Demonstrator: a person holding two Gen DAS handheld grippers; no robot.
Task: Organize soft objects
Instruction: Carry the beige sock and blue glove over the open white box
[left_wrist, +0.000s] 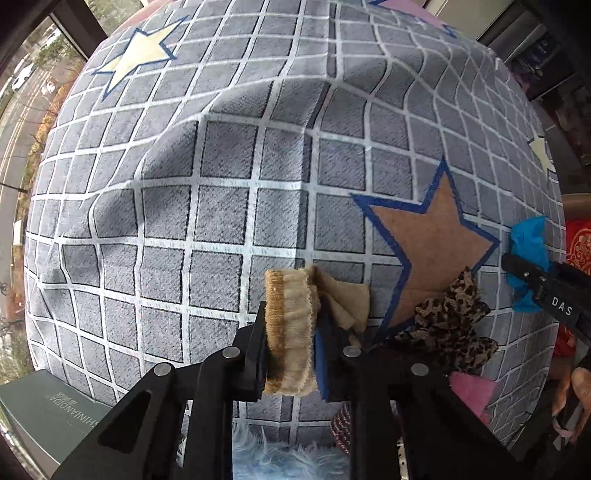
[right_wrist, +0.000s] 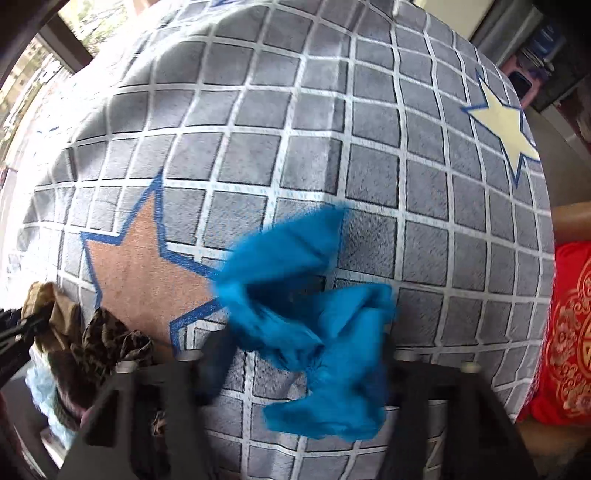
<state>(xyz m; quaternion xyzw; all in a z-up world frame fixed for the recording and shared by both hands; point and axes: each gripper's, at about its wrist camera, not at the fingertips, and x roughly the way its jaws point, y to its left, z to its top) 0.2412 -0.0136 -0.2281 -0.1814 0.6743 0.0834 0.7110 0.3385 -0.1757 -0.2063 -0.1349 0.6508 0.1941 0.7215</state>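
1. The left tool (left_wrist: 291, 332) is pointing down, its jaws clamping a tan ribbed cloth (left_wrist: 290, 325).
2. The right tool (right_wrist: 295, 354) is pointing down too, its jaws pinching a bright blue cloth (right_wrist: 314, 325).

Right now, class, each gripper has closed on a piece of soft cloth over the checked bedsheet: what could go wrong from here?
1. The left gripper pinches the tan cloth beside the leopard-print cloth; lifting may drag that along.
2. The blue cloth hangs loosely from the right gripper and may slip or snag the bedsheet.
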